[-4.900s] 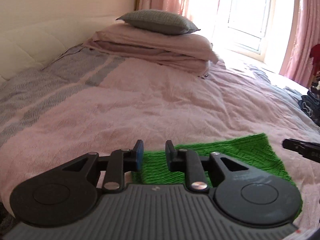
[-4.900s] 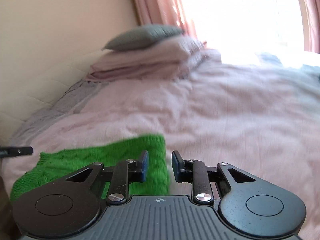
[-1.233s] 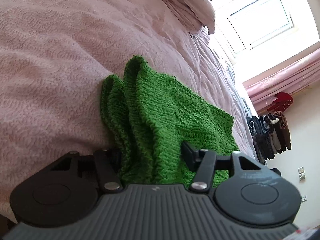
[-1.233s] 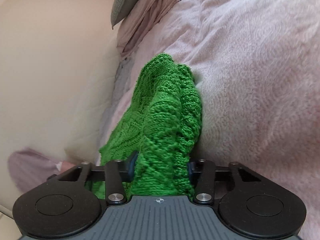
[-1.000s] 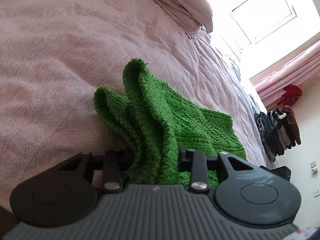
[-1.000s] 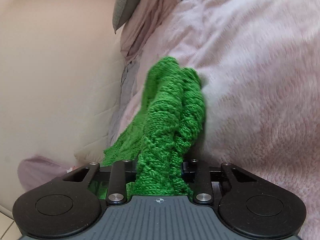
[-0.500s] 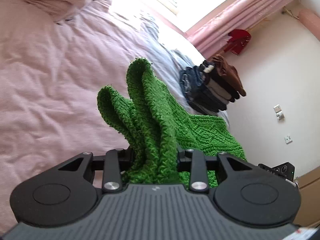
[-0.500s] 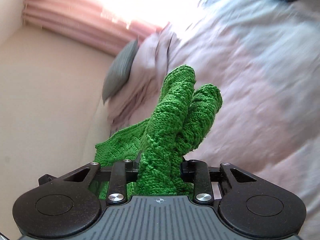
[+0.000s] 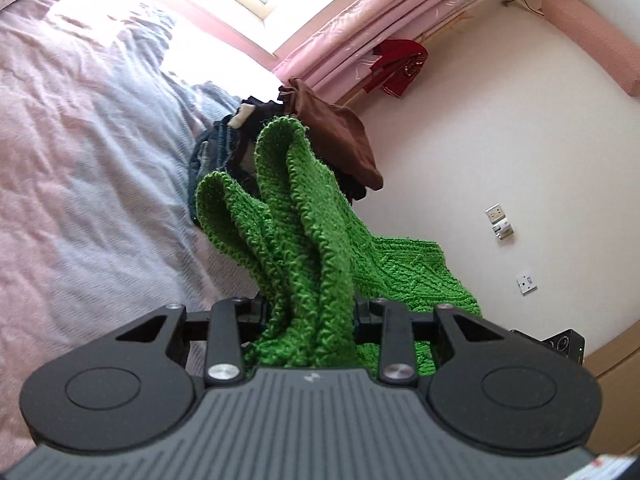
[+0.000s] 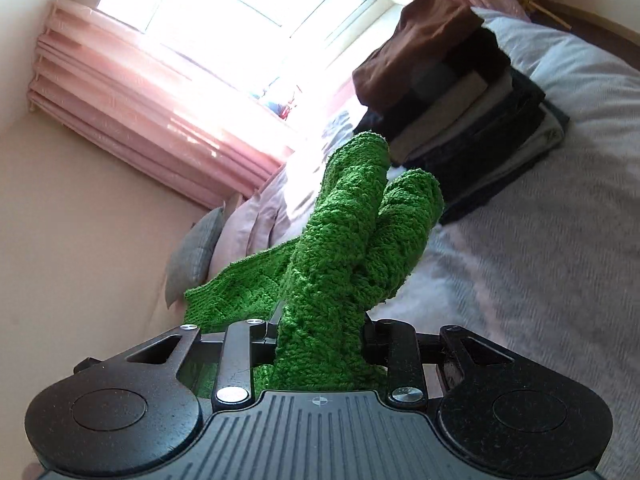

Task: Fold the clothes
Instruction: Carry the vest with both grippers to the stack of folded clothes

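A bright green knitted garment (image 9: 296,240) is lifted off the bed, held at both ends. My left gripper (image 9: 310,312) is shut on one bunched end, whose folds stick up past the hidden fingertips. My right gripper (image 10: 320,336) is shut on the other bunched end of the green knitted garment (image 10: 352,248). The fabric between the two hangs slack toward the side in each view.
A stack of folded dark clothes (image 10: 460,112) topped by a brown piece (image 9: 340,136) stands on the pink and grey bedspread (image 9: 80,152) near its edge. Pillows (image 10: 200,248) lie at the bed's head. A bright window (image 10: 240,20) with pink curtains and a cream wall (image 9: 500,160) lie beyond.
Both grippers shut on the garment's ends, then lifted it off the bed and swung round. The views now face the clothes stack and the window instead of the bedspread.
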`<state>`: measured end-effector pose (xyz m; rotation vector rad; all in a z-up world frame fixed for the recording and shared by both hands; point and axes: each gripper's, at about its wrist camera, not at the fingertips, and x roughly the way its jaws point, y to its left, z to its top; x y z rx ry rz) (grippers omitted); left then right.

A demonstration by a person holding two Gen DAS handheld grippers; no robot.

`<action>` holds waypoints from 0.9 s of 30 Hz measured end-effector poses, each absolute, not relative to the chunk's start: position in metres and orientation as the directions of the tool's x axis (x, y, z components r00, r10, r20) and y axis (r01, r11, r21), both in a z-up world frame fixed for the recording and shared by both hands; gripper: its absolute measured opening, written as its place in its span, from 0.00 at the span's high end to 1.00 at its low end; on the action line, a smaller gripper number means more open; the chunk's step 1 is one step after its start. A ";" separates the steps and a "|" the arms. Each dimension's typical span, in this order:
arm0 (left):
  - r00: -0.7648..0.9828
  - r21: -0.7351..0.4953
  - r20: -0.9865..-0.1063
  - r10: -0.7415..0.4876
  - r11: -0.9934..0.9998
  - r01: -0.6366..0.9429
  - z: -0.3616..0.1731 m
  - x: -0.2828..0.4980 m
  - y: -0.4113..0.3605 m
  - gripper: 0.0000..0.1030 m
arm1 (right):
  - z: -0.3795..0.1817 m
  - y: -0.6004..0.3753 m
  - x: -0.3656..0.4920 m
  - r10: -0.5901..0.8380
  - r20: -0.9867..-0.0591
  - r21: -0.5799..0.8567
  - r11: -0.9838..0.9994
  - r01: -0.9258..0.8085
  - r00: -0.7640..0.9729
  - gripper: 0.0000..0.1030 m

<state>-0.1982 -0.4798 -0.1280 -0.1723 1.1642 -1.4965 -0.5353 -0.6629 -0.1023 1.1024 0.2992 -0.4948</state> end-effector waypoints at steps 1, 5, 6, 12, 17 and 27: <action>-0.320 -0.720 -0.478 -0.818 0.156 0.676 -0.125 -0.202 -0.494 0.72 | -0.099 -0.680 -0.543 -0.243 -0.459 0.777 0.356 0.519 0.854 0.74; -0.345 -0.717 -0.458 -0.820 0.111 0.688 -0.113 -0.211 -0.564 0.72 | -0.087 -0.735 -0.554 -0.295 -0.446 0.772 0.350 0.530 0.845 0.74; -0.349 -0.713 -0.453 -0.821 0.098 0.694 -0.109 -0.213 -0.582 0.72 | -0.084 -0.750 -0.555 -0.304 -0.444 0.767 0.357 0.533 0.843 0.74; -0.318 -0.707 -0.400 -0.860 0.068 0.704 -0.081 -0.215 -0.678 0.72 | -0.056 -0.855 -0.558 -0.326 -0.395 0.754 0.420 0.506 0.859 0.74; -0.251 -0.707 -0.364 -0.897 0.091 0.701 -0.068 -0.212 -0.746 0.72 | -0.034 -0.942 -0.538 -0.285 -0.367 0.724 0.510 0.464 0.886 0.73; -0.134 -0.660 -0.343 -0.930 0.138 0.738 -0.043 -0.195 -0.860 0.72 | -0.011 -1.073 -0.502 -0.261 -0.321 0.709 0.572 0.413 0.911 0.73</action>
